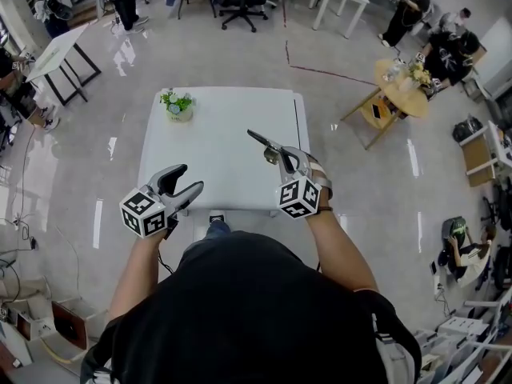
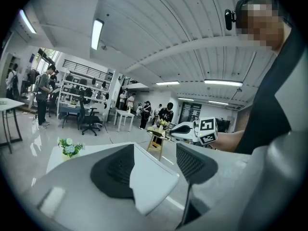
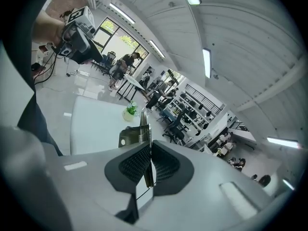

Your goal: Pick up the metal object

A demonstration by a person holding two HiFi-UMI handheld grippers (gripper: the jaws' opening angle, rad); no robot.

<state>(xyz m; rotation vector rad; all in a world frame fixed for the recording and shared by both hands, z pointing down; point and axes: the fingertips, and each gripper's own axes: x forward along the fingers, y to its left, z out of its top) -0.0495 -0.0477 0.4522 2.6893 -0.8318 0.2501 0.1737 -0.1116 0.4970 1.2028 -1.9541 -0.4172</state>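
Observation:
The metal object (image 1: pixel 264 144) is a thin, hinge-like steel piece held off the white table (image 1: pixel 216 118). My right gripper (image 1: pixel 282 157) is shut on it, and the object sticks out past the jaws toward the upper left. In the right gripper view the pads (image 3: pixel 166 165) of the right gripper (image 3: pixel 149 160) clamp its flat edge, and the metal object (image 3: pixel 137 134) rises beyond them. My left gripper (image 1: pixel 193 176) hangs open and empty over the table's near left corner. In its own view the left gripper (image 2: pixel 154 158) has nothing between its jaws.
A small pot of flowers (image 1: pixel 178 106) stands at the table's far left corner, also seen as the flower pot (image 3: pixel 130 111). A wooden side table (image 1: pixel 400 86) with people beside it stands to the right. Desks, office chairs and other people fill the far room.

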